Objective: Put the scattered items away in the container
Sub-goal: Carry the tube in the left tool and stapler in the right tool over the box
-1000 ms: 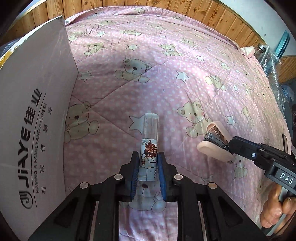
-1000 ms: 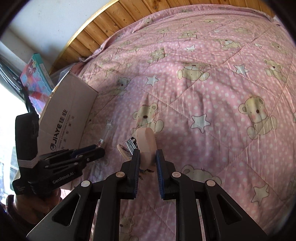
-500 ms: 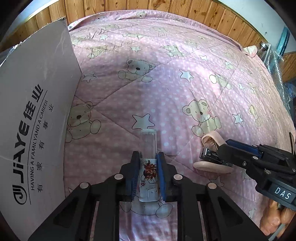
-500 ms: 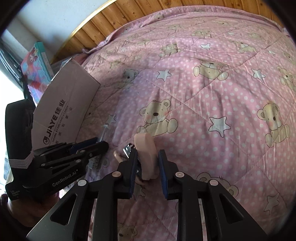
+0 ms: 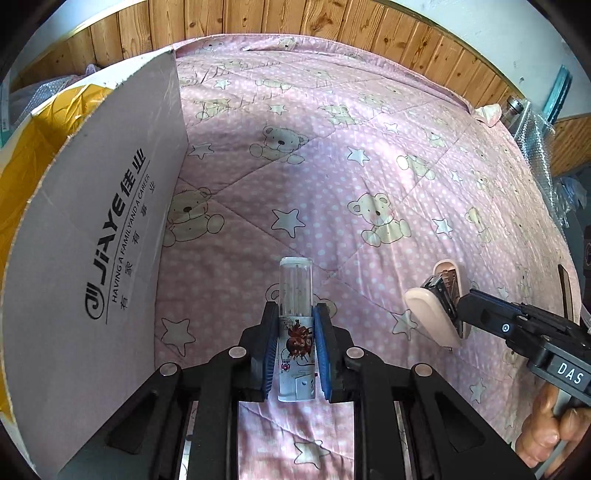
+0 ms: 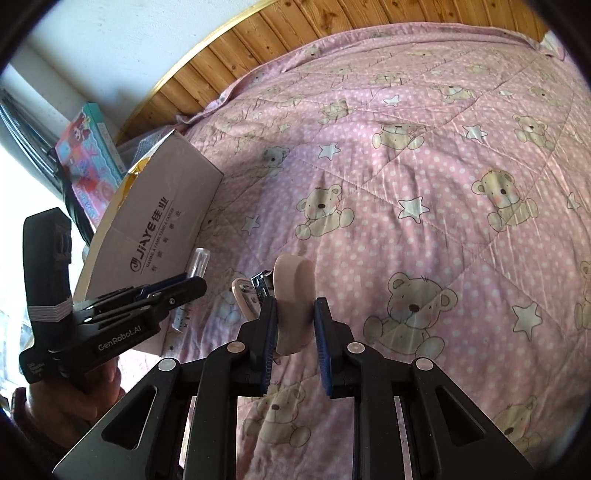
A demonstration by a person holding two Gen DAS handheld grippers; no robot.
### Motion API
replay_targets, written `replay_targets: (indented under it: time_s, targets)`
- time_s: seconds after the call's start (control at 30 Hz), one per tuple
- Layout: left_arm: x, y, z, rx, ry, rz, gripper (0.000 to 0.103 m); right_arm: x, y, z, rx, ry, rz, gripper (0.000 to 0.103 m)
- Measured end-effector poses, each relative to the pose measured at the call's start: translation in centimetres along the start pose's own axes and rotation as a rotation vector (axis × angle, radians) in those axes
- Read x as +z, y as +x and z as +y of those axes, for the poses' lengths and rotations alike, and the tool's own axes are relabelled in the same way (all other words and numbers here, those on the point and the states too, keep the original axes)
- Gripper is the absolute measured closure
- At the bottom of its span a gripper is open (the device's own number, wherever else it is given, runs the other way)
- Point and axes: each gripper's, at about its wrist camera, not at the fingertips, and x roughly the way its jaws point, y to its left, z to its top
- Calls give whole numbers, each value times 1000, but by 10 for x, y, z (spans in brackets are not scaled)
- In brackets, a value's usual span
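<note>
- Across the whole bed (image 5: 332,155) lies a pink quilt printed with bears and stars, with a wooden headboard (image 5: 295,22) along its far edge at twelve o'clock.
- At nine o'clock in the left wrist view stands the cardboard box (image 5: 96,258), its printed side wall facing the quilt and a yellow lining showing inside its open top; in the right wrist view the same box (image 6: 162,229) sits at ten o'clock, resting on the bed.
- Behind the box, in the right wrist view, a colourful toy carton (image 6: 88,162) leans by the wall.
- Left tongs (image 5: 295,343) are clenched on a clear plastic tube (image 5: 296,317) with a printed label, held upright just beside the box wall; the right wrist view shows the tube's (image 6: 197,262) clear end poking past those tongs (image 6: 184,286).
- Right tongs (image 6: 294,332) are clamped on a pale pink stapler (image 6: 293,302), its metal mouth hinged open; from the left wrist view the stapler (image 5: 437,304) hangs at three o'clock, above the quilt and well apart from the box, gripped by the tongs (image 5: 467,312).
- A hand (image 5: 550,432) grips the right handle at four o'clock.
</note>
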Motion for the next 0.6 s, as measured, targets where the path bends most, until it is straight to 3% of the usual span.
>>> replay_targets:
  time_s: [0.6]
  targets:
    - [-28,-79,-16,-31,32,-108,83,-32,-61,44,21,-63,-86,82]
